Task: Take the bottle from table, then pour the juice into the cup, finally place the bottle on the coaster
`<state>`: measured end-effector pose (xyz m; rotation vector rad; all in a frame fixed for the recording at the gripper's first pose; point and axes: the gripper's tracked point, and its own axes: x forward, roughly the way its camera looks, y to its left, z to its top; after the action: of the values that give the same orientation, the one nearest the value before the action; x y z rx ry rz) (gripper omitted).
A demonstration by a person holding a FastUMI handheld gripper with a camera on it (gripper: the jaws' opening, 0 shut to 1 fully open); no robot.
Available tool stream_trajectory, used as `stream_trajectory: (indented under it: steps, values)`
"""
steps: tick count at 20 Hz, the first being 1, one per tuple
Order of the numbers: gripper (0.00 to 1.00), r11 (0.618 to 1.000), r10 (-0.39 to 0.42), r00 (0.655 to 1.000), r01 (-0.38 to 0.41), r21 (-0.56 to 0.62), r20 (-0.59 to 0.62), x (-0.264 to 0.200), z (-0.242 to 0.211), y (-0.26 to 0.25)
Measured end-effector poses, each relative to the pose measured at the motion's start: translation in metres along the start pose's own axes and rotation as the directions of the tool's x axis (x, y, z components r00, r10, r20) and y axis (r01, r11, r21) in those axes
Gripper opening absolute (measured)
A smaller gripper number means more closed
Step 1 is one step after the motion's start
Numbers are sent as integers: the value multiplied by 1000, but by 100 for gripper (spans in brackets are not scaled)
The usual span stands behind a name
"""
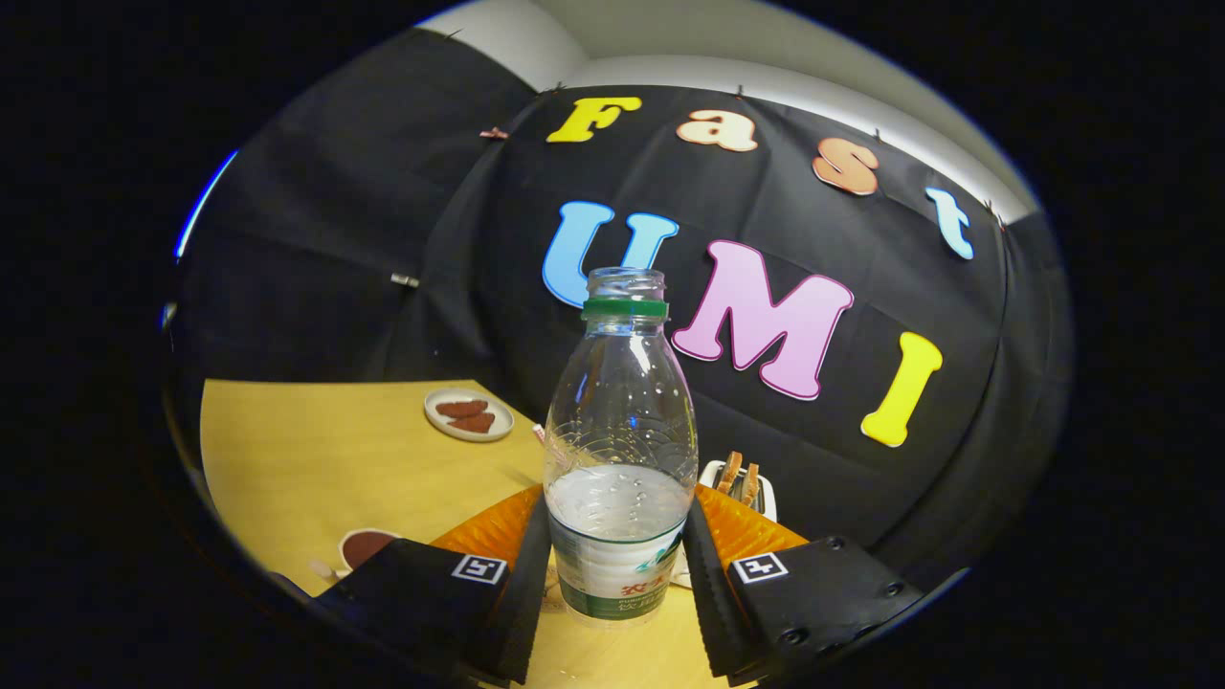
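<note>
Gripper (617,584) fingers clamp bottle (620,459) both sides at label. Bottle upright, clear plastic, cap off, green neck ring, approx. half full w/ clear liquid. Behind it: orange coaster (498,526). Yellow table (325,459) w/ cup (364,547), small plate (468,414), toaster (742,478). Black cloth wall.

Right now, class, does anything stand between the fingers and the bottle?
No. The bottle stands upright and capless between the gripper fingers, which flank its labelled lower part with nothing in the gap. Whether both fingers already press on it cannot be told.
</note>
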<state>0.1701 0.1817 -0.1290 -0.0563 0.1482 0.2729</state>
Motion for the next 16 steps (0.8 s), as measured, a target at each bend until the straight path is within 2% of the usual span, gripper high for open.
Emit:
stream_trajectory:
  steps: [4,8,16]
  values:
    - [70,989,88,994,-95,109,62,27,12,3]
    - [71,975,152,987,-157,159,48,53,-16,12]
    - [71,962,164,985,-150,227,-44,110,-100,17]
